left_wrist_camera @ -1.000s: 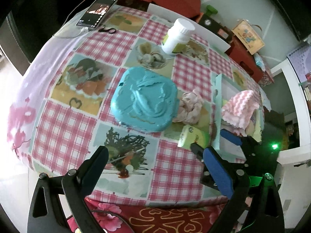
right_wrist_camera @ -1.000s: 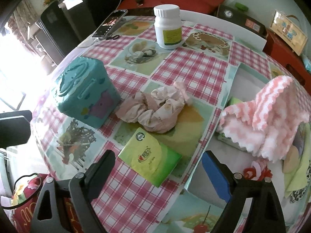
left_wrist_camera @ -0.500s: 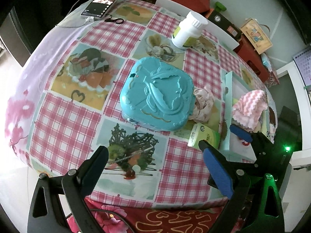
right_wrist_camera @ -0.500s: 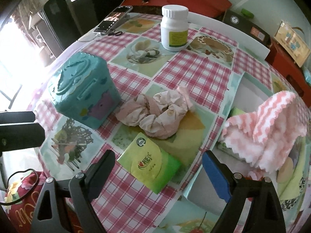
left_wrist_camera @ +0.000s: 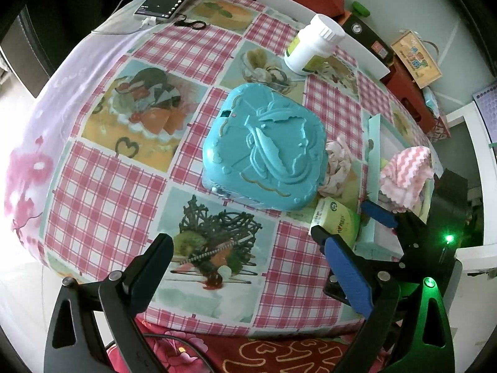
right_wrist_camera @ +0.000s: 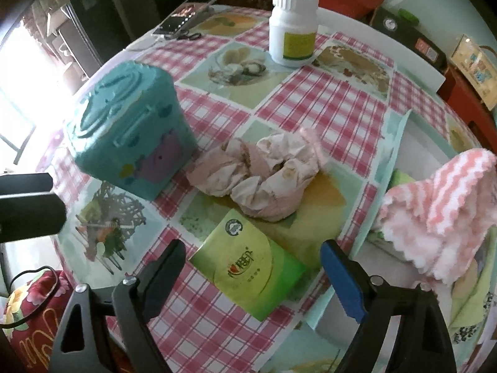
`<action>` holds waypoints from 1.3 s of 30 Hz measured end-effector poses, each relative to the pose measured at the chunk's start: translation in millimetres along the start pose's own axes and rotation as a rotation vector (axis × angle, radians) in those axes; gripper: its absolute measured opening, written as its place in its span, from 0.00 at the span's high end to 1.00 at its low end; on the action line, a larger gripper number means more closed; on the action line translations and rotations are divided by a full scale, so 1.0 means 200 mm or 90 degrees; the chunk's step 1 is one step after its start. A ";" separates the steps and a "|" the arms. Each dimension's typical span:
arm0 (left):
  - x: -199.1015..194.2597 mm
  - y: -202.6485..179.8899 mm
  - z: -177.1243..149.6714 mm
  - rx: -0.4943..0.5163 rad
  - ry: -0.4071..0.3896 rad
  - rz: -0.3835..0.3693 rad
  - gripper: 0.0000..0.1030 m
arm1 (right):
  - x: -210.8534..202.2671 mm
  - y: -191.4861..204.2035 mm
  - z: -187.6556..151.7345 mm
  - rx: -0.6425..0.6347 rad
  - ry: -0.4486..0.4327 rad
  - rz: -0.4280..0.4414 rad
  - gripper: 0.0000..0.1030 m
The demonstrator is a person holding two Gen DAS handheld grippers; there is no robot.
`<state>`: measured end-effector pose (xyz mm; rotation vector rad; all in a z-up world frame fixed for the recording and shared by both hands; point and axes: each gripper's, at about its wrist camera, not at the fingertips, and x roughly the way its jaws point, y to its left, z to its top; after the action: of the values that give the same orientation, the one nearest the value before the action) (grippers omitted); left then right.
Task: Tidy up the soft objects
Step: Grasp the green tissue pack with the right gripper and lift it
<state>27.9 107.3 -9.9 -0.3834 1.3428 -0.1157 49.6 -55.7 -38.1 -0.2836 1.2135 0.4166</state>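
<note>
The right hand-held gripper (right_wrist_camera: 251,267) is held above the table (right_wrist_camera: 335,108), which is covered by a pink-checked cloth. Its jaws are spread wide and are closing slightly, with nothing pressed between them; a green tissue packet (right_wrist_camera: 248,270) is seen lying flat on the table directly below the gap. Just beyond the packet, a crumpled pinkish cloth (right_wrist_camera: 264,171) is bunched beside a teal box (right_wrist_camera: 130,130). A pink-and-white zigzag towel (right_wrist_camera: 441,214) is draped in a pale tray (right_wrist_camera: 391,152) at the right. A white bottle (right_wrist_camera: 293,28) is stood upright at the far side. The left hand-held gripper (left_wrist_camera: 245,255) is released too, its jaws wide apart over bare tablecloth near the table edge, with nothing grasped.
</note>
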 end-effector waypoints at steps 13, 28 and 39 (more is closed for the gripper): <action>0.01 0.01 0.00 -0.001 0.005 -0.003 0.05 | 0.03 0.06 -0.07 -0.014 0.021 0.008 0.25; 0.02 -0.03 0.00 0.018 0.005 0.004 0.05 | -0.02 -0.01 -0.07 0.019 -0.017 0.020 0.37; 0.00 -0.11 -0.01 0.050 0.001 0.013 0.05 | -0.14 -0.11 -0.08 0.061 -0.066 0.038 0.38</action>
<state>28.4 85.5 -2.8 -0.3034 1.3391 -0.1515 37.9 -86.5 -16.6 -0.1423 1.1388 0.4187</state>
